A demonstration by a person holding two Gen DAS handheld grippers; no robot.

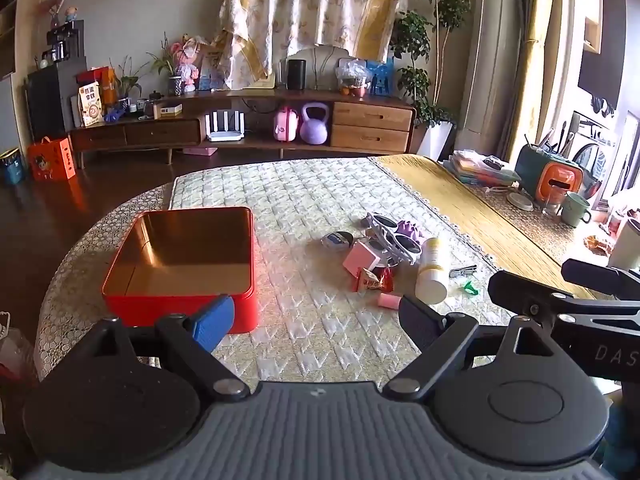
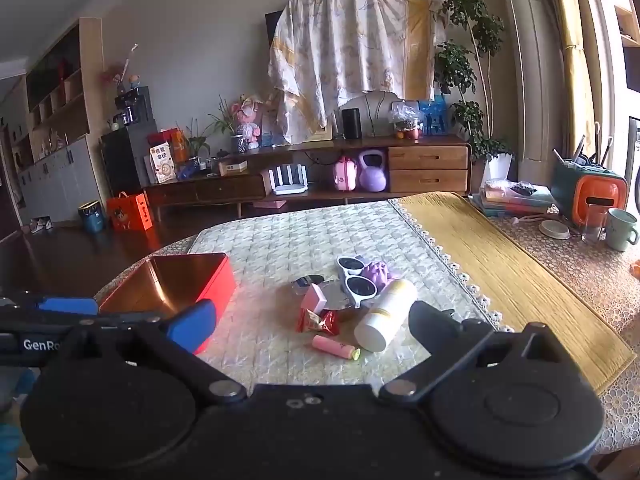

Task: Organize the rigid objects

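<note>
An empty red tin box (image 1: 180, 268) (image 2: 172, 288) with a gold inside sits on the quilted table mat, left of centre. To its right lies a heap: white sunglasses (image 1: 394, 238) (image 2: 356, 282), a purple toy (image 1: 410, 230), a pink box (image 1: 360, 260) (image 2: 314, 298), a white bottle (image 1: 431, 270) (image 2: 386, 314) on its side, a red snack packet (image 1: 374, 280) (image 2: 318, 322) and a pink tube (image 2: 334, 346). My left gripper (image 1: 316, 322) hangs open just before the tin. My right gripper (image 2: 312, 330) is open, near the tube and bottle. Neither holds anything.
A yellow runner (image 2: 500, 264) covers the table's right side. Beyond it stand stacked books (image 2: 516, 200), an orange and green appliance (image 2: 592, 196), a glass and a green mug (image 2: 622, 228). A small green clip and nail clippers (image 1: 464, 272) lie by the bottle. A TV cabinet (image 1: 248, 128) stands across the floor.
</note>
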